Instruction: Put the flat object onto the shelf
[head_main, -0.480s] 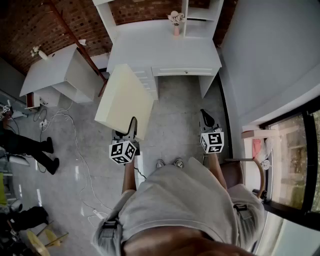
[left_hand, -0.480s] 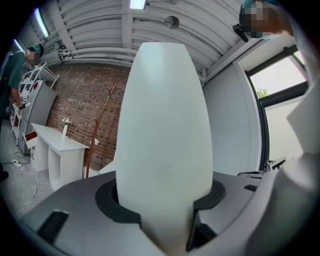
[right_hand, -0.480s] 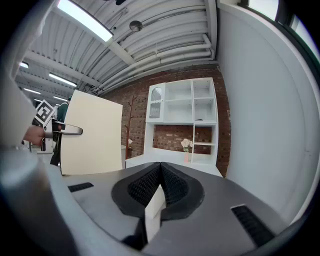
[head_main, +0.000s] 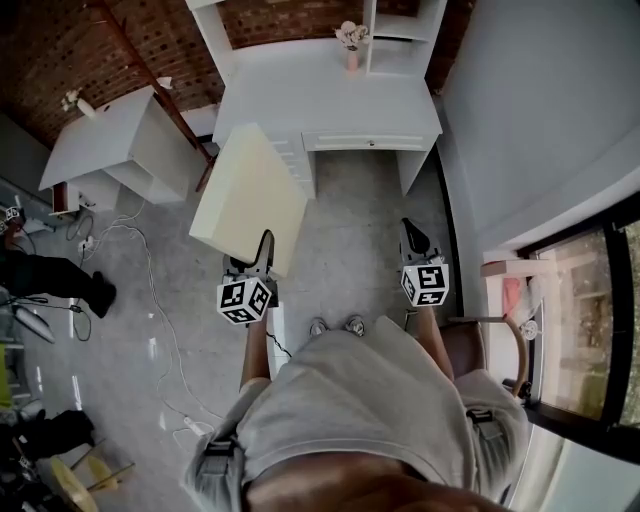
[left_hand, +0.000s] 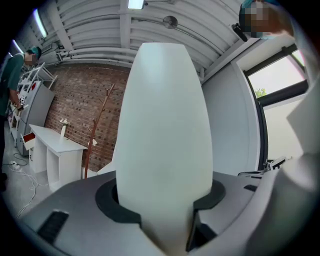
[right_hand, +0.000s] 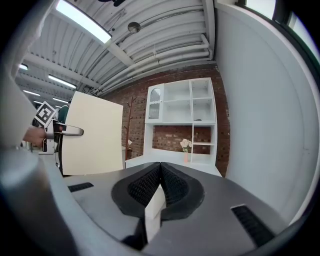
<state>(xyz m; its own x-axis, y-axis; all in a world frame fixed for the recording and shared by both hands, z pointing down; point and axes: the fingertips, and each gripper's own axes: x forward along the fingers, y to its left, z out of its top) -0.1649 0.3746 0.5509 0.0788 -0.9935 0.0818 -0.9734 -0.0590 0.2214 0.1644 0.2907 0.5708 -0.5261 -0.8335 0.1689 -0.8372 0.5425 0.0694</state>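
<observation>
Standing on a grey floor (head_main: 350, 210), a person in a pale shirt looks down at two hand-held grippers stretched out ahead. The left gripper (head_main: 262, 250) pinches the near edge of the flat object (head_main: 250, 195), a large cream rectangular panel. The panel rises away from the gripper and tilts, in the air above the floor. In the left gripper view it stands edge-on between the jaws and fills the middle of the picture, with both dark pads pressed against its faces.

The right gripper (head_main: 410, 237) is held to the right, well apart from the panel. Its ribbed jaws are pressed together at the tips. A small pale sliver shows low between them; what it is cannot be told.

Ahead stands a white desk (head_main: 330, 95) against a red brick wall (head_main: 60, 50). A white shelf (head_main: 371, 30) with open compartments rises from the desk's back right part. A slim pink vase of pale flowers (head_main: 351, 48) sits on the desk just beside the shelf. The panel's far corner is near the desk's front left edge, well short of the shelf.

To the left is a second white table (head_main: 100, 140), and farther left another person (head_main: 55, 285) in dark clothes.
</observation>
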